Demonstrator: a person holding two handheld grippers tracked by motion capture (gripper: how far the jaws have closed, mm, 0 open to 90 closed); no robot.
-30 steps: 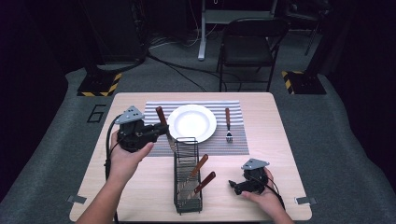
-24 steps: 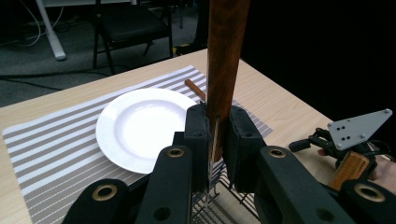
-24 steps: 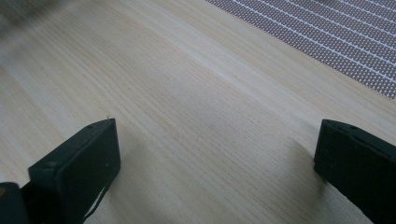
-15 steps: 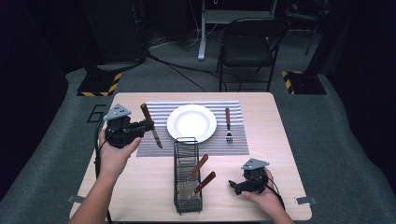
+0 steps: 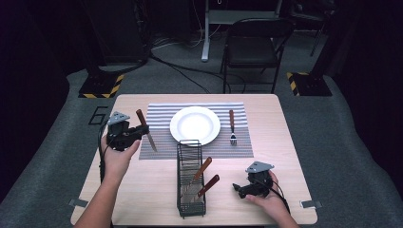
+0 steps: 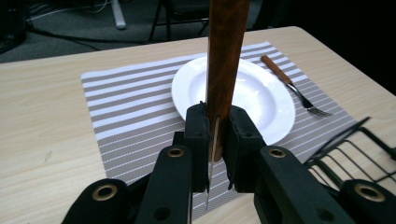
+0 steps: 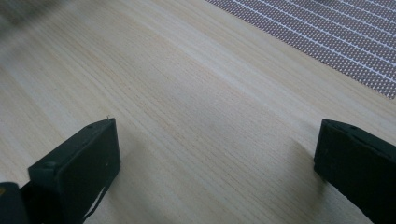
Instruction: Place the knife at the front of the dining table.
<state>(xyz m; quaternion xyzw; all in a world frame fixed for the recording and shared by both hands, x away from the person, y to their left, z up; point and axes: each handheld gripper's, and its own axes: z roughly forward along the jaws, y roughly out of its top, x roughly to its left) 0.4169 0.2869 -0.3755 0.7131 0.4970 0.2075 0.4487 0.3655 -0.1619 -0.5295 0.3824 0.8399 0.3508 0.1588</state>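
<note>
1. Left claw, mine: clenched on a knife, held up off the tabletop over the left edge of the striped placemat. In the left claw view my jaws pinch it where the brown wooden handle meets the thin metal blade; the handle rises away from the camera and the blade runs down between the jaws.
2. Knife, handling, as I judge it: light and stiff, with smooth wood and smoother steel. The hold sits near the joint, so it could pivot if knocked. The better place to grip is the flat faces of the handle, clear of the edge.
3. Right claw, mine: released, jaws wide apart with bare wood between them in the right claw view, resting low at the near right of the tabletop.
4. White plate: centred on the placemat, empty, to the right of the knife. Breakable, I judge.
5. Fork: wooden handle, lying on the placemat just beside the plate's right rim, tines toward me.
6. Black wire rack: stands in front of the plate, between my two hands, with two more wooden-handled pieces leaning in it; what kind, I cannot tell.
</note>
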